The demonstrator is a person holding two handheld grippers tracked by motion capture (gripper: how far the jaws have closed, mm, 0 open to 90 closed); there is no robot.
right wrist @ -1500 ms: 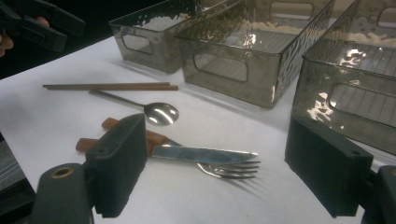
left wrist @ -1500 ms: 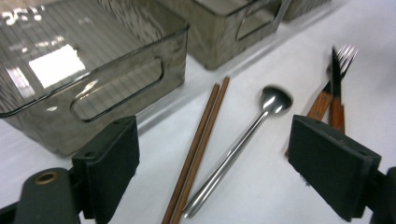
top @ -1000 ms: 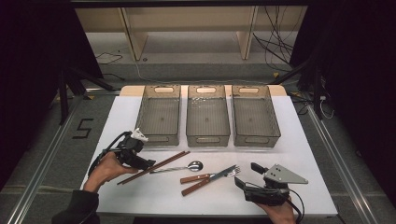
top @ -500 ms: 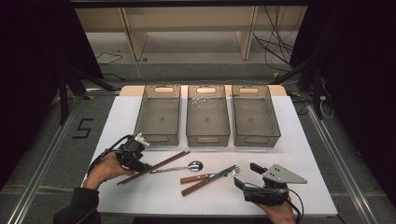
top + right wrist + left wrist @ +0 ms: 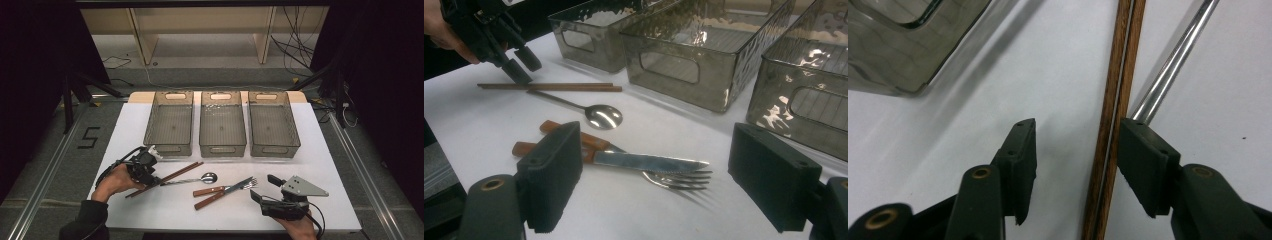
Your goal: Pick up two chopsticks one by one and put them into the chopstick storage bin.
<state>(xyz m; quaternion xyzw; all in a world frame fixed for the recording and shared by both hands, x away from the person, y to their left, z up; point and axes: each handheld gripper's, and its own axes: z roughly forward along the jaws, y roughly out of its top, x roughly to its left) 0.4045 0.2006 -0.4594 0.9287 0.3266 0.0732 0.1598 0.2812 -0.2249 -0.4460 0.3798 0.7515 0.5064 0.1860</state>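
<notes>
— Chopsticks (image 5: 1113, 125) first: how do they look?
— Two thin brown wooden sticks lying side by side on the white table (image 5: 150, 125), between the parted jaws of the left gripper (image 5: 1075, 150), close to the right jaw, not gripped. A spoon (image 5: 202, 178) lies just beside them.
— And the right gripper (image 5: 674, 180)?
— Jaws wide, holding nothing, near a knife (image 5: 644, 161) and fork (image 5: 674, 179). Three bins (image 5: 222, 125) stand farther back.
— Any change?
— The left gripper has come down over the chopsticks; the right has stayed put.
</notes>
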